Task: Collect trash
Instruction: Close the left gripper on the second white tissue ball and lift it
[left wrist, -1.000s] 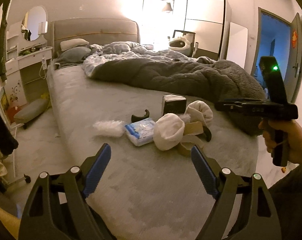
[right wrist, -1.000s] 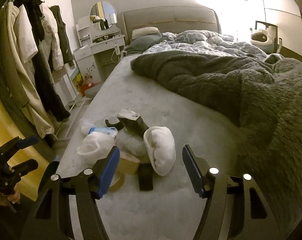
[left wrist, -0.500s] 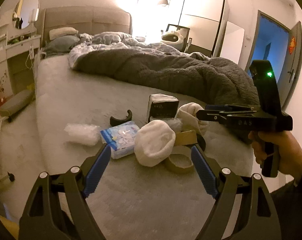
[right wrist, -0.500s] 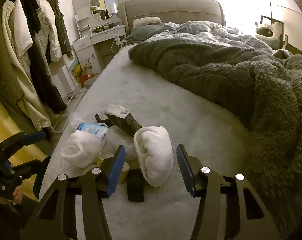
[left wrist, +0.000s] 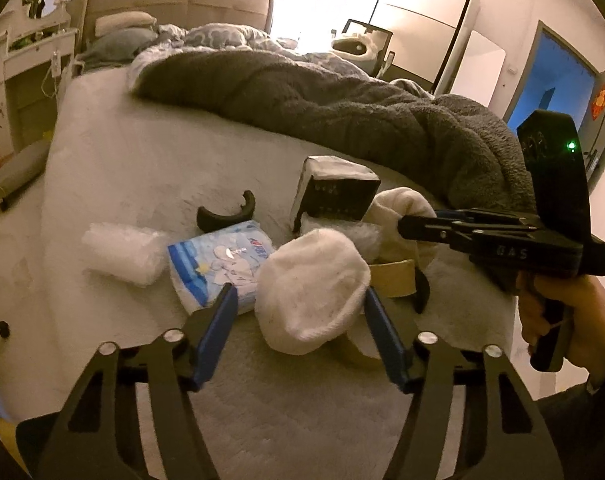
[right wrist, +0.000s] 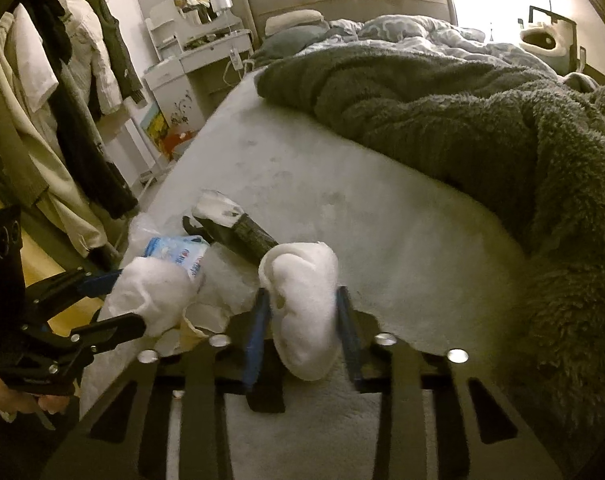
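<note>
Only "DAS" or similar raised letters could be made out on the body of the right tongs (left wrist: 416, 227), seen at right centre of the left view; print on the blue-and-white tissue pack (left wrist: 222, 266) and on the black box (left wrist: 336, 196) was too blurred to be read. The near white wad (left wrist: 312, 292) lay at frame centre on the bed (left wrist: 122, 168), its long axis tilted from lower left to upper right, flanked by the spread left tongs (left wrist: 298, 322) without visible contact. In the right view the far wad (right wrist: 302, 304) was seen at lower centre, its long axis running up the frame away from the camera; the right tongs (right wrist: 302, 334) were brought close on both sides, though a firm pinch could not be told. Compared with half a second before, both tongs had been moved nearer the pile and the right pair narrowed. A bubble-wrap piece (left wrist: 122, 254) was seen at left.
</note>
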Tool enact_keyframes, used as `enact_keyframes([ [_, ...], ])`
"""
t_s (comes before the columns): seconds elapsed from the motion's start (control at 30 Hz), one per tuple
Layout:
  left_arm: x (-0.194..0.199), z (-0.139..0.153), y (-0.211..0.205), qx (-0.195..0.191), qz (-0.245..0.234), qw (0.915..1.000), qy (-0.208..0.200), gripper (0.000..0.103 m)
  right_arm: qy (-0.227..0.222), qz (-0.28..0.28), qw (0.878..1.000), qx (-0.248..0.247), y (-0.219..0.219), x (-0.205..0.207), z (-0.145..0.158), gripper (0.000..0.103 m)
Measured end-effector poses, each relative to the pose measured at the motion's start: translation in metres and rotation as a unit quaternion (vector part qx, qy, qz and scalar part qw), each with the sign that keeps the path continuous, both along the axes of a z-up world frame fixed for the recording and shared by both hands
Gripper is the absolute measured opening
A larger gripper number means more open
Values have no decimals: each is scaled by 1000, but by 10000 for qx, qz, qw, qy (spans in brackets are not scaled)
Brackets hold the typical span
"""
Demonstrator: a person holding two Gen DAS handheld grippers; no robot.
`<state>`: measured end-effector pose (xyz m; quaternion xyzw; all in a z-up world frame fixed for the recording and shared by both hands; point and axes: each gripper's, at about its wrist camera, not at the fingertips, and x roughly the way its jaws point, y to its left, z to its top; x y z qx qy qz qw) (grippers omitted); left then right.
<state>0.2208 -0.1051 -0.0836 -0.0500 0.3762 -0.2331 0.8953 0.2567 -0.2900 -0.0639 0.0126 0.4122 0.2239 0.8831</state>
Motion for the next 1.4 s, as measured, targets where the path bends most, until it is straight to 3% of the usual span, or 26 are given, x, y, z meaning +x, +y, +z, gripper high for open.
enact_keyframes([
  [0.2,6,-9,4,-132,2,9995,270,42,-235,-120,9996,-85,8,-3,17,22],
  [0.3,2,-2,11,-214,140,9995,176,39,-520,-207,9984,-108,14,-6,29,22],
  [0.57,-15,29,39,-189,569,9978,-272,35,-1433,-594,9878,-129,28,-13,67,22],
  [0.73,-26,40,66,-214,778,9960,-389,35,-1799,-498,9824,18,51,-15,84,22],
  [1.2,-39,47,152,-98,1506,9880,-319,35,-1763,395,9833,205,149,-14,88,22],
  [1.4,-44,34,177,354,1816,9827,-48,35,-1519,740,9846,449,185,-14,81,22],
])
